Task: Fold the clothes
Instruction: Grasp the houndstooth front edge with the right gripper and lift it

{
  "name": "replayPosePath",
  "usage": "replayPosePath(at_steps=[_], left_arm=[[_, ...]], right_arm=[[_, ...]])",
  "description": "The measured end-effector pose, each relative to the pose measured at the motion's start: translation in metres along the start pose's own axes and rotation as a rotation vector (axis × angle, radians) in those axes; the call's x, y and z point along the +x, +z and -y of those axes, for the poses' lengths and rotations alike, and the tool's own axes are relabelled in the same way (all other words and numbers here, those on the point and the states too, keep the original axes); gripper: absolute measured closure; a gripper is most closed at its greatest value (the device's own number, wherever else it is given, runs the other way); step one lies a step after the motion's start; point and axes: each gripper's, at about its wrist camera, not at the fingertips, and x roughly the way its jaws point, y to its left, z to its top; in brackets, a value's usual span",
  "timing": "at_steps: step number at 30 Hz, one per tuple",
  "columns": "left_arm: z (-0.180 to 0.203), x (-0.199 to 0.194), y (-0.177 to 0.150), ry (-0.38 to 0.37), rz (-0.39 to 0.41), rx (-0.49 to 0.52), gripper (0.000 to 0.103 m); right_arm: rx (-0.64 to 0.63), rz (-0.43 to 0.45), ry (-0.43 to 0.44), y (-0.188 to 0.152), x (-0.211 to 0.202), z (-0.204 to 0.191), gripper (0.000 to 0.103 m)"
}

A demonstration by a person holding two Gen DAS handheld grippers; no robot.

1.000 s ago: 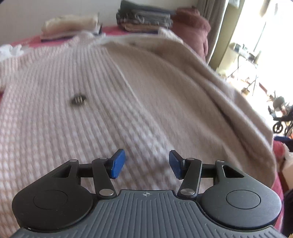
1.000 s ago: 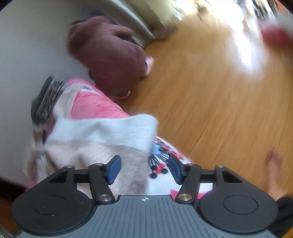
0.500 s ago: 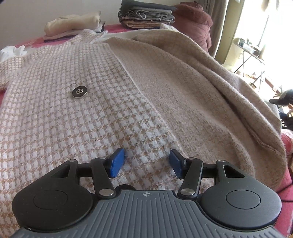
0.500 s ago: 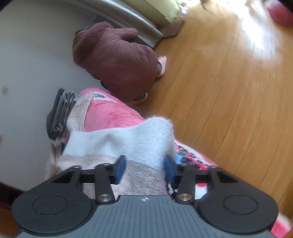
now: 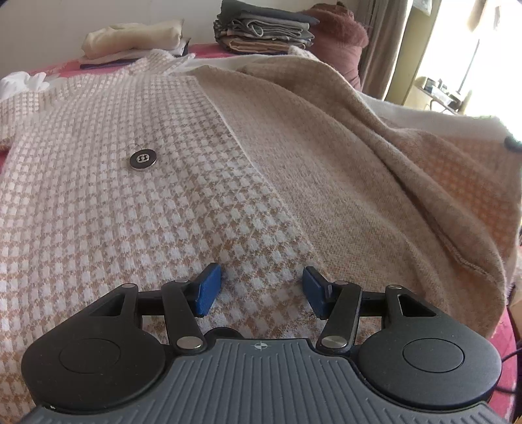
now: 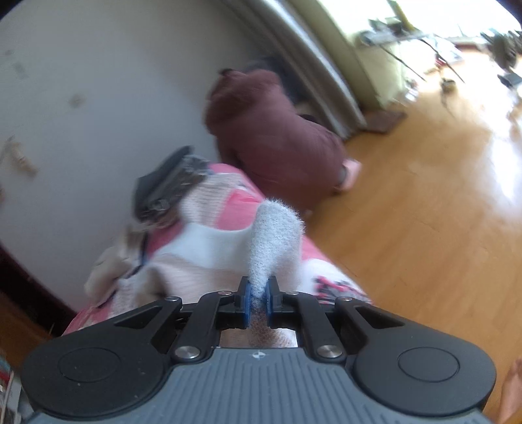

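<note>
Left wrist view alone shows the houndstooth cardigan spread flat on the bed, its metal button facing up, folded stacks behind. Right wrist view alone shows the wooden floor and a maroon garment by the wall. Right claw has just been closing and is clamped on the cardigan's white fuzzy edge, raised, tilted moderately downward. Left claw stands apart, about half open, angled steeply down just over the fabric, gripping nothing.

cardigan on bed, folded stacks behind
</note>
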Motion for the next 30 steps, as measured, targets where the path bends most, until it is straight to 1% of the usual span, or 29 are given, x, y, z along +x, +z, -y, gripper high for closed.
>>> replayPosePath(at_steps=[3,6,10,14,19,22,23,25,26,28,30], left_arm=[[-0.003,0.0,0.0,-0.014,0.004,-0.021,0.048],[-0.009,-0.001,0.0,-0.035,0.007,-0.053,0.048],[-0.017,-0.001,0.0,-0.072,0.014,-0.103,0.048],[-0.028,-0.004,0.0,-0.11,0.016,-0.165,0.048],[-0.049,-0.016,0.003,-0.149,0.027,-0.288,0.048],[-0.065,-0.022,0.003,-0.151,0.028,-0.335,0.048],[-0.07,-0.023,0.002,-0.149,0.028,-0.348,0.048],[-0.079,-0.026,0.001,-0.143,0.033,-0.374,0.048],[-0.081,-0.027,0.001,-0.136,0.041,-0.387,0.048],[-0.085,-0.029,0.001,-0.131,0.055,-0.41,0.048],[-0.085,-0.03,0.002,-0.139,0.058,-0.41,0.048]], right_arm=[[-0.069,-0.013,0.078,-0.004,-0.006,-0.029,0.095],[-0.163,-0.051,0.148,-0.016,-0.007,-0.058,0.095],[-0.312,-0.11,0.202,-0.037,-0.003,-0.093,0.095],[-0.409,-0.19,0.232,-0.063,0.007,-0.115,0.095],[-0.467,-0.272,0.222,-0.092,0.02,-0.125,0.094],[-0.508,-0.318,0.203,-0.109,0.031,-0.13,0.094],[-0.532,-0.331,0.194,-0.115,0.034,-0.132,0.093],[-0.619,-0.368,0.154,-0.133,0.039,-0.139,0.089],[-0.667,-0.391,0.143,-0.142,0.041,-0.143,0.085],[-0.755,-0.435,0.135,-0.16,0.042,-0.151,0.084],[-0.823,-0.465,0.143,-0.176,0.037,-0.158,0.076]])
